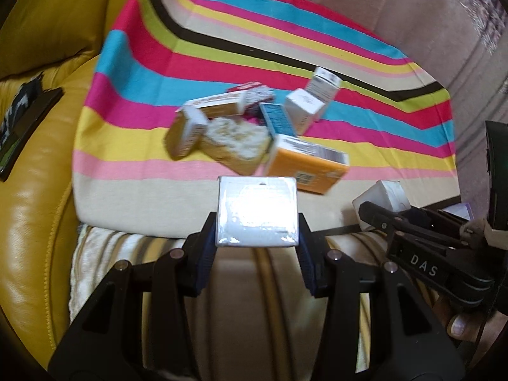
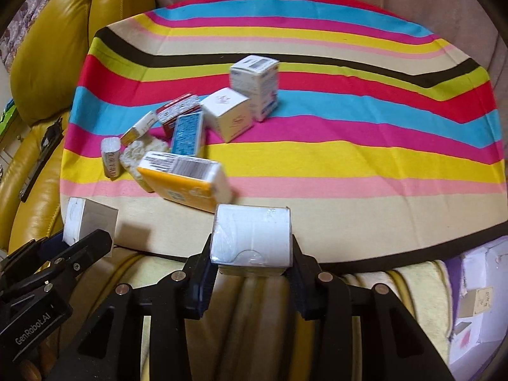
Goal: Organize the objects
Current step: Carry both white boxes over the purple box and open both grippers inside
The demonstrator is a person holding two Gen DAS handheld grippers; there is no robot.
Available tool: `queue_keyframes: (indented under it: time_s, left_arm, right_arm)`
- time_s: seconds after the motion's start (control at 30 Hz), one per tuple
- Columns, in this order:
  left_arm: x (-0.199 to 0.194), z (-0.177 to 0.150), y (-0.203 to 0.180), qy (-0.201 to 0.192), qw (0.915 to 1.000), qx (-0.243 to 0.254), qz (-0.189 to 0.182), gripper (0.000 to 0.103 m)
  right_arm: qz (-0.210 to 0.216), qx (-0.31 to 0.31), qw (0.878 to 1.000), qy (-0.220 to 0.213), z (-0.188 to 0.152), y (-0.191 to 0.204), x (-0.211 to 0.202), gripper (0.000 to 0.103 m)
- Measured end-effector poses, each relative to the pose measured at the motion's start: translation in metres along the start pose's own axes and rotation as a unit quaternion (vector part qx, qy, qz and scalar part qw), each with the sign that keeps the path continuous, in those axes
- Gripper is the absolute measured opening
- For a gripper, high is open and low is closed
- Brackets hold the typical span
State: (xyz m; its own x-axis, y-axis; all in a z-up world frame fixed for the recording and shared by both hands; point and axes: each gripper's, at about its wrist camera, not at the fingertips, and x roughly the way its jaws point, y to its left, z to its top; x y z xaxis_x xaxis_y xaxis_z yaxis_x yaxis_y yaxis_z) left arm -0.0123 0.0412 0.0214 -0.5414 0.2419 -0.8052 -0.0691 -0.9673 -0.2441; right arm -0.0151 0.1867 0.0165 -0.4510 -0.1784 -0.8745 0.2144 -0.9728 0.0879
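My left gripper (image 1: 257, 231) is shut on a white wrapped box (image 1: 257, 211), held above the near edge of the striped cloth (image 1: 222, 54). My right gripper (image 2: 252, 254) is shut on a similar white wrapped box (image 2: 252, 238); it also shows in the left wrist view (image 1: 382, 195). The left gripper's box shows in the right wrist view (image 2: 85, 222). A heap of small boxes lies on the cloth: an orange box (image 1: 304, 166), a blue box (image 1: 276, 119), a white cube box (image 1: 303, 109), a tall white box (image 1: 322, 85) and several more.
A yellow leather sofa (image 1: 47, 63) lies to the left with a dark flat object (image 1: 22, 127) on it. A pinkish backrest (image 1: 349, 9) is behind the cloth. A cream striped cushion (image 1: 254, 285) lies under the grippers. A purple-and-white container (image 2: 479, 301) sits at the right.
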Motion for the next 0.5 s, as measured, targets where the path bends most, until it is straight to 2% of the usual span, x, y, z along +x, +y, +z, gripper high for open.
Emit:
queue_keyframes:
  time_s: [0.5]
  left_arm:
    - [0.014,-0.001,-0.075,0.007,0.9971,0.067,-0.035,0.05]
  right_arm:
    - [-0.033,0.044,0.998,-0.027,-0.017,-0.066,-0.023,0.041]
